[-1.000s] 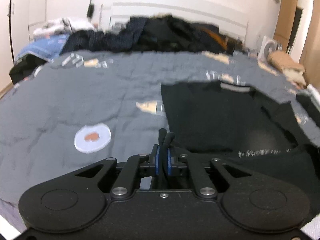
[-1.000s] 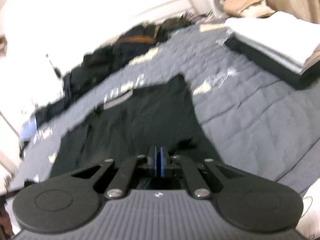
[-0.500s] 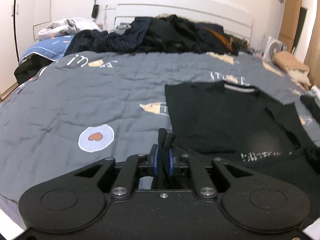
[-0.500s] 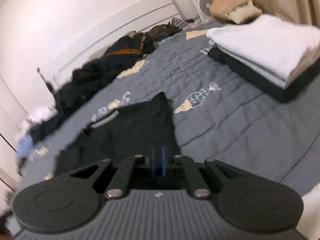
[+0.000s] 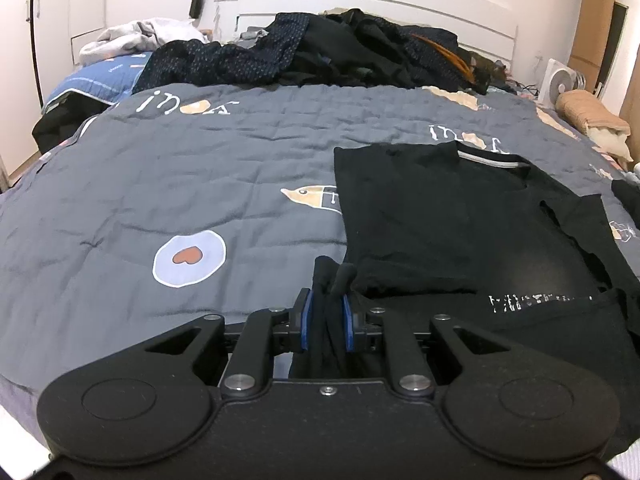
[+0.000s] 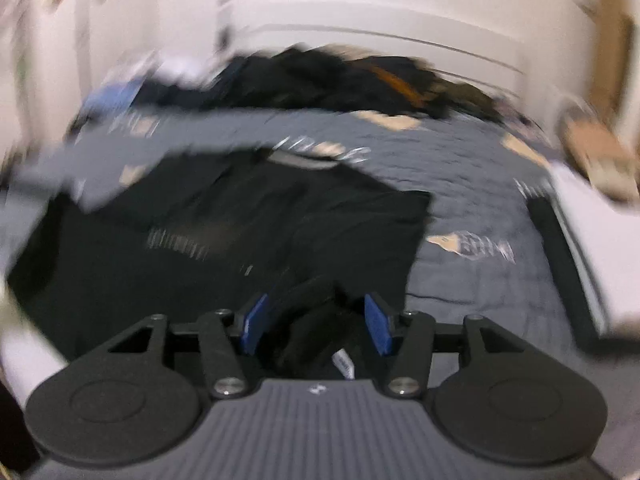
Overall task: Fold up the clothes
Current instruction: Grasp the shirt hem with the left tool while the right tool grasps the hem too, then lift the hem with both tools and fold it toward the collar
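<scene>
A black T-shirt lies spread on the grey quilted bedspread, right of the middle, its collar toward the far end and its left side folded in over the body. The left tongs are closed on a bunched near-left corner of this shirt, the fabric pinched between the blue pads. The right tongs stand wide open, with a rumpled bit of the shirt's near edge and a small white label lying between the pads; the right wrist view is blurred, so contact cannot be told. At the far end a heap of dark clothes rests against the white headboard. Folded white laundry sits at the right.
</scene>
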